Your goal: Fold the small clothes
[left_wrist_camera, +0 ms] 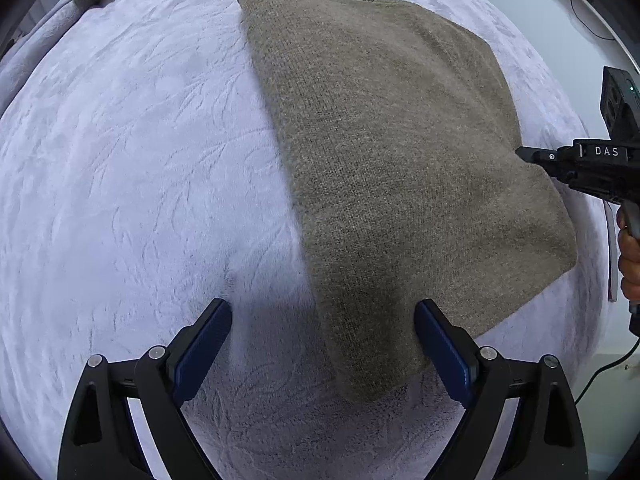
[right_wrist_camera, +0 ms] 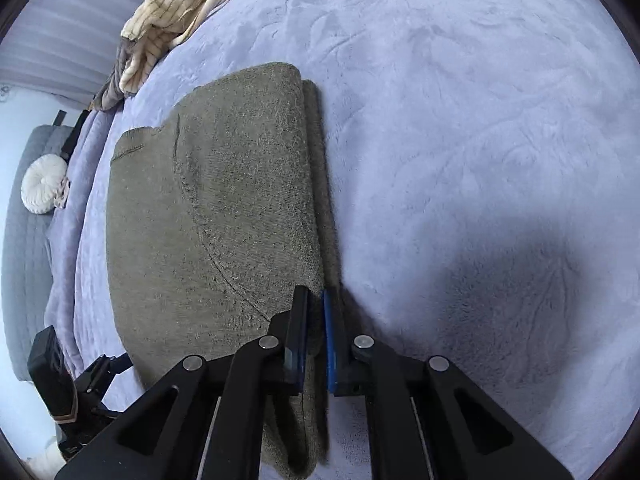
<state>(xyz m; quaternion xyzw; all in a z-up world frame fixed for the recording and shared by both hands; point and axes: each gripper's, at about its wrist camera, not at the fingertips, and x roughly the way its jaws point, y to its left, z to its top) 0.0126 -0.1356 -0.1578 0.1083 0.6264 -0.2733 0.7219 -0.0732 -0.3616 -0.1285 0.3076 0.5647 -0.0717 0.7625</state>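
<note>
Lying flat on a plush lavender blanket (left_wrist_camera: 120, 160) is an olive-brown knit sweater (left_wrist_camera: 392, 152), folded into a long, roughly rectangular slab. Its surface is a fine, fuzzy rib-like knit — matte and slightly hairy at the edges — while the blanket beneath has a soft, crushed pile marked with leaf-like swirls. In the right wrist view the sweater (right_wrist_camera: 224, 208) shows a rounded folded edge along its right side, with a second layer peeking out just beside it, and a curved seam running across the upper layer.

The right gripper (right_wrist_camera: 316, 332) has its black fingers with blue pads drawn nearly together, pinching the folded edge of the sweater at the near end of that side; knit fabric bunches between and below the pads. From the left wrist view the same tool (left_wrist_camera: 524, 154) appears as a narrow black tip touching the sweater's right edge, held by a hand (left_wrist_camera: 630, 256).

The left gripper (left_wrist_camera: 322, 320) hovers with its fingers spread wide — nothing between them — above the near corner of the sweater and the bare blanket.

At the far edge of the blanket lies a crumpled cream pinstriped garment (right_wrist_camera: 176, 12). A round white tufted cushion (right_wrist_camera: 43, 184) sits on grey bedding off to the left.
</note>
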